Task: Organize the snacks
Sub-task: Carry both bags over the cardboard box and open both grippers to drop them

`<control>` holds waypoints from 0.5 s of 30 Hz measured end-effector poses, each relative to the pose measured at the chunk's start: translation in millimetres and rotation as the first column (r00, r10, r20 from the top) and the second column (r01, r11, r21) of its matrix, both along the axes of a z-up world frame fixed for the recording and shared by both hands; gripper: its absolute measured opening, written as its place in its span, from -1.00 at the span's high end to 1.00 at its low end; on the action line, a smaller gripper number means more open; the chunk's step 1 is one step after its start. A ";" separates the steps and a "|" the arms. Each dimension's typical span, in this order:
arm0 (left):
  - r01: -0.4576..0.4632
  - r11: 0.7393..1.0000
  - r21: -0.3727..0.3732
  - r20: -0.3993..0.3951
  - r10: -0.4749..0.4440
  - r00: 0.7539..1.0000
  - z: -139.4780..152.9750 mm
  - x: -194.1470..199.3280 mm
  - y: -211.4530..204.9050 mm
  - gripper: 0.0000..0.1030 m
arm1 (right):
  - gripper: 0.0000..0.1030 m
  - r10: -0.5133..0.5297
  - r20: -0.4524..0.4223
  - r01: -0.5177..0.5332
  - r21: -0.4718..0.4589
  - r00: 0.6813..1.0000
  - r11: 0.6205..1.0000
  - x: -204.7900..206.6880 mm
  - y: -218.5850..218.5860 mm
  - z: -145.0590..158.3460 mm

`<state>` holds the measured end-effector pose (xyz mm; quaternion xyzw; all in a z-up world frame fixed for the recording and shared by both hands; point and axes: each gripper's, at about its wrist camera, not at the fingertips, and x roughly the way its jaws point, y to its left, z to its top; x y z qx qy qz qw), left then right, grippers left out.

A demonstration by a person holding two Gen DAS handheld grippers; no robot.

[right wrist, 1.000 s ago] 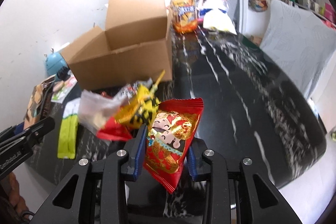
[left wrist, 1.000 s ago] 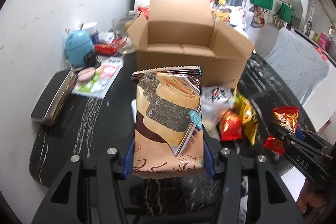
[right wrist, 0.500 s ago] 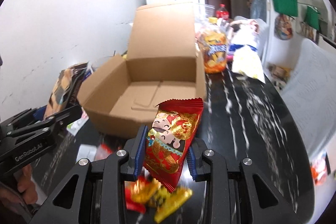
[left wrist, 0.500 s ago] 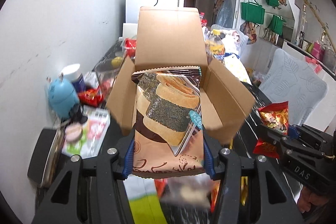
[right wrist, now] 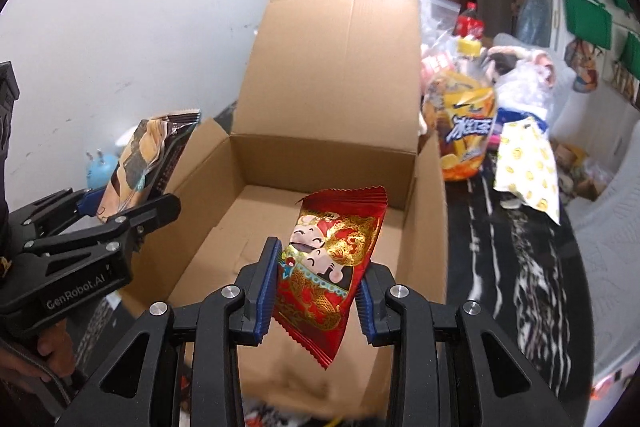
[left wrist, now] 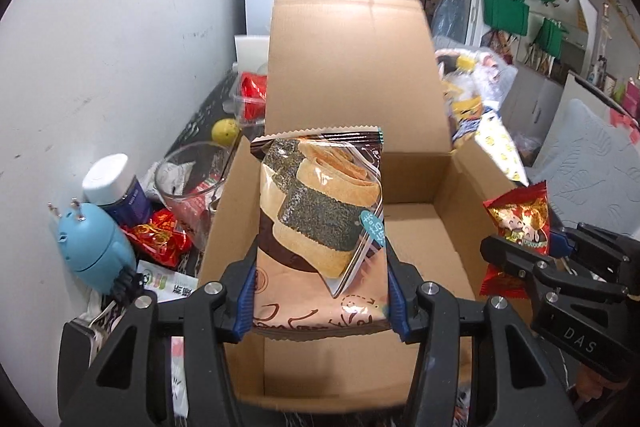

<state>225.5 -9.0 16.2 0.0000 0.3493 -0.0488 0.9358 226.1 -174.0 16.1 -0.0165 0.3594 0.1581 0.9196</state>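
Both claws loaded over the open cardboard box (left wrist: pixel 420 227) at frame centre: left claw (left wrist: pixel 320 291) clamps the seaweed-cracker pack (left wrist: pixel 320 227), right claw (right wrist: pixel 316 291) pinches the red snack packet (right wrist: pixel 332 263). Risk — we release near a side flap and a packet slides out onto the table (right wrist: pixel 512 267).

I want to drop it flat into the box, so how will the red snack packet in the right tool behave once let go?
The red snack packet looks light: pinched across its middle, it stands above the right tool without sagging. Its glossy film may be slippery. It hangs tilted, so it will probably land askew in the cardboard box.
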 end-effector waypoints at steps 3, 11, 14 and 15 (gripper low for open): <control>-0.010 1.000 0.000 -0.046 0.010 0.999 -12.1 17.0 1.9 0.00 | 0.34 0.001 -0.023 -0.002 -0.032 1.000 0.999 16.8 6.8 -7.6; -0.046 0.997 0.054 -0.102 0.051 0.993 -28.1 35.2 4.0 0.00 | 0.16 -0.031 -0.063 0.024 -0.108 0.998 0.994 31.7 19.7 -19.0; -0.056 0.994 0.096 -0.103 0.066 0.992 -26.7 34.1 2.9 -0.01 | -0.73 -0.087 -0.055 0.077 -0.164 0.995 0.983 33.9 19.1 -20.4; -0.058 0.993 0.108 -0.107 0.069 0.992 -26.1 33.2 2.2 -0.01 | -0.76 -0.102 -0.043 0.092 -0.181 0.994 0.979 33.0 19.6 -19.6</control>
